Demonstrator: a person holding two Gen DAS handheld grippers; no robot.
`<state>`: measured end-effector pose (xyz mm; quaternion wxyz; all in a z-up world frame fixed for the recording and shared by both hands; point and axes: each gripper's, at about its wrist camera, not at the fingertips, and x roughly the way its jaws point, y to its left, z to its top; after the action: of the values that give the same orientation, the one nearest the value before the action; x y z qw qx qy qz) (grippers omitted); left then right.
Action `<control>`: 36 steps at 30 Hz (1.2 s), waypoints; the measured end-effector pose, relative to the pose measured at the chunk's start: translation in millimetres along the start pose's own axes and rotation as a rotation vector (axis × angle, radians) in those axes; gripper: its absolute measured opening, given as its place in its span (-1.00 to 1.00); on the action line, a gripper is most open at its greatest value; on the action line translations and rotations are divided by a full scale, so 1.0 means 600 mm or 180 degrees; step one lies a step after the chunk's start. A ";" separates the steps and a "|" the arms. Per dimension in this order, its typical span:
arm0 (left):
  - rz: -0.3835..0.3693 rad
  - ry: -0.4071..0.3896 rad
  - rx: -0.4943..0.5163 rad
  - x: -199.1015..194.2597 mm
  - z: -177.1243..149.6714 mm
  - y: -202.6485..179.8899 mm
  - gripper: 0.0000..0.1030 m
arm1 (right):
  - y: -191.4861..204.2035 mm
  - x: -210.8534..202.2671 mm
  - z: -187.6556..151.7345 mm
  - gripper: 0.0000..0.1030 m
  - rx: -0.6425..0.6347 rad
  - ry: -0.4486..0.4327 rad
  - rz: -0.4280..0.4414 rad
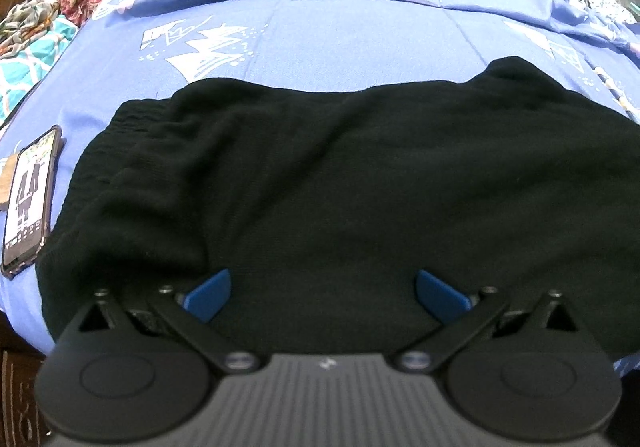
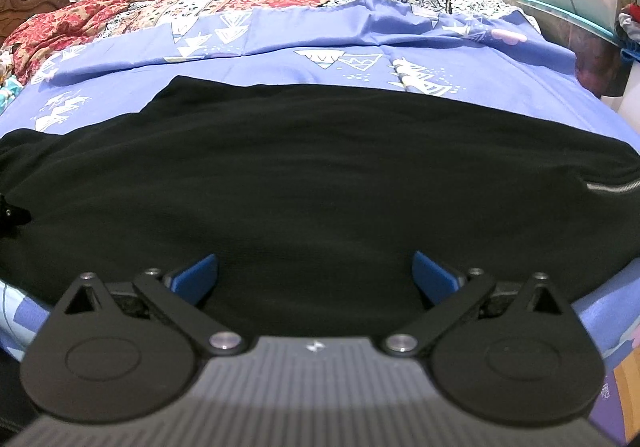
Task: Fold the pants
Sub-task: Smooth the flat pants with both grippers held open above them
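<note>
Pants (image 1: 340, 175), black, lie flat on the blue patterned bedsheet (image 1: 360, 35), directly ahead of and beneath both pairs of fingers. Long axis runs crosswise to the fingers: the elastic waistband (image 1: 132, 119) points left of the left gripper (image 1: 324, 287), the zippered end (image 2: 612, 187) right of the right gripper (image 2: 314, 273). Both grippers' blue fingers are spread wide above the cloth, pinching nothing. A phone (image 1: 30, 203) lies left of the waistband.

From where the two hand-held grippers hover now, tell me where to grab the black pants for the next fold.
Likely the elastic waistband at the left end of the black pants: its gathered edge lies exposed on the blue sheet. Come in from the left, staying clear of the phone beside it.
</note>
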<state>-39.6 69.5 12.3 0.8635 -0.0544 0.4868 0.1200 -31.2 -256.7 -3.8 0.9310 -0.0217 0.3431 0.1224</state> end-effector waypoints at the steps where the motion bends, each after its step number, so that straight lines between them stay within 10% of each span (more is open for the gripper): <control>1: -0.0005 -0.0014 -0.0003 -0.002 -0.002 0.000 1.00 | 0.000 0.000 0.000 1.00 -0.0001 0.0000 -0.0001; 36: 0.0184 0.0064 0.0706 -0.079 0.037 -0.180 0.99 | -0.077 -0.029 -0.026 1.00 0.0401 0.0131 -0.0173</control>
<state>-16.6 -37.2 62.0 0.8555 0.0544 0.5071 0.0896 -42.5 -307.3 -6.4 0.9263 0.0251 0.3685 0.0749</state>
